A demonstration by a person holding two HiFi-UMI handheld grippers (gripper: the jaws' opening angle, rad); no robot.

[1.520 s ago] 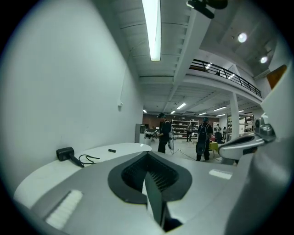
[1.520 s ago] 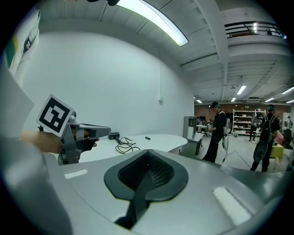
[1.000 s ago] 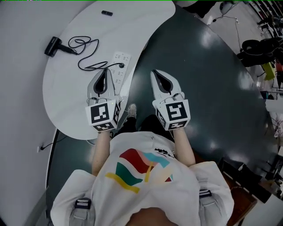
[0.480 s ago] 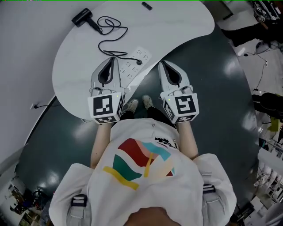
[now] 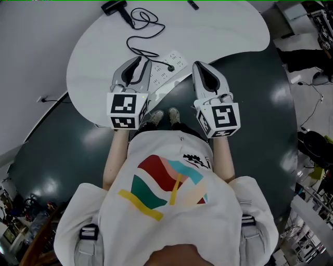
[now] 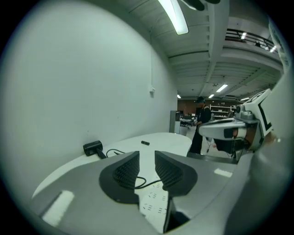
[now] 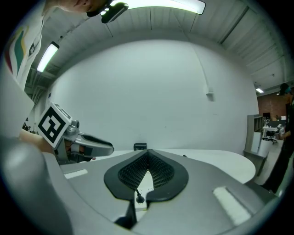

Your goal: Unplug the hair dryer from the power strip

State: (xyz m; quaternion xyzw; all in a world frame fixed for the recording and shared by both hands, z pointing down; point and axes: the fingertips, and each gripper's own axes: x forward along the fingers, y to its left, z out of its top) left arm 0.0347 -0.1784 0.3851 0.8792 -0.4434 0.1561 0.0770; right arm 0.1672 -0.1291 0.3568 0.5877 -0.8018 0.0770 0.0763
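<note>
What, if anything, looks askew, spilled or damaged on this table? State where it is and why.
Nothing is spilled or visibly damaged. The power strip lies slanted at the near edge of the table, and the cord runs in untidy loops from it to the hair dryer at the far edge.

Left arm (image 5: 115, 153), right arm (image 5: 222, 156) stretched forward, side by side. Left gripper (image 5: 139, 61) over tabletop (image 5: 93, 67) near edge, jaws just opening, nothing between. Right gripper (image 5: 202, 66) just off that edge, jaws pressed together, empty.
</note>
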